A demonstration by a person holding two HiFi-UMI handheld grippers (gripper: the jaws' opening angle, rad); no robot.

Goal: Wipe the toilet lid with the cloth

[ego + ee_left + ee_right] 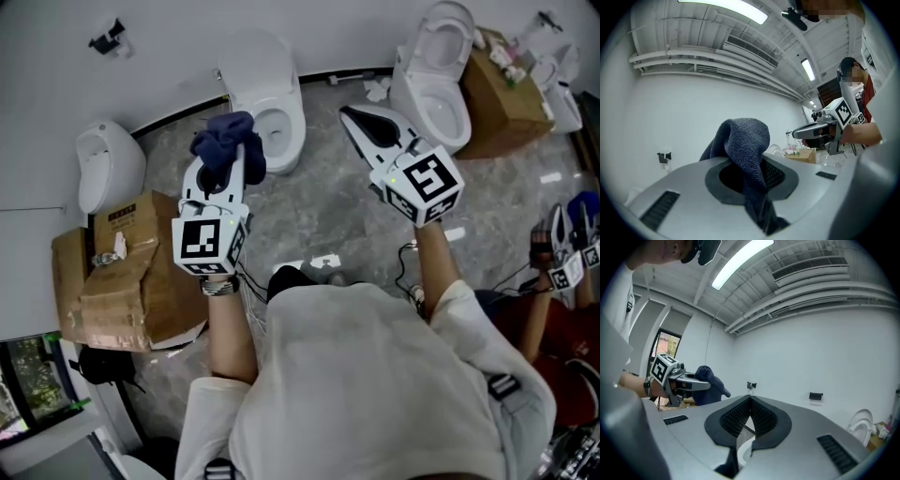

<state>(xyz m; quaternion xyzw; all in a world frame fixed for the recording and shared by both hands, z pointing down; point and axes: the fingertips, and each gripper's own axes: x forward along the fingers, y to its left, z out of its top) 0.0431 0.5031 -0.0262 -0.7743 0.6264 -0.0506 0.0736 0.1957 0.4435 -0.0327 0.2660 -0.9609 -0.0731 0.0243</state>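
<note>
A dark blue cloth (227,141) is bunched between the jaws of my left gripper (225,161), which is shut on it; the same cloth (743,140) rises over the pads in the left gripper view. Just beyond it stands a white toilet (272,103) against the wall, its lid (255,61) raised and the bowl showing. My right gripper (352,114) is held level to the right of that toilet, shut with nothing in it; its pads meet at the tip (750,401). In the right gripper view the cloth (708,386) is at the left.
A second toilet (441,80) stands at the back right beside a cardboard box (502,94). A urinal (108,164) and more cardboard boxes (131,272) are at the left. Another person with grippers (567,258) is at the right edge. The floor (328,216) is grey marble.
</note>
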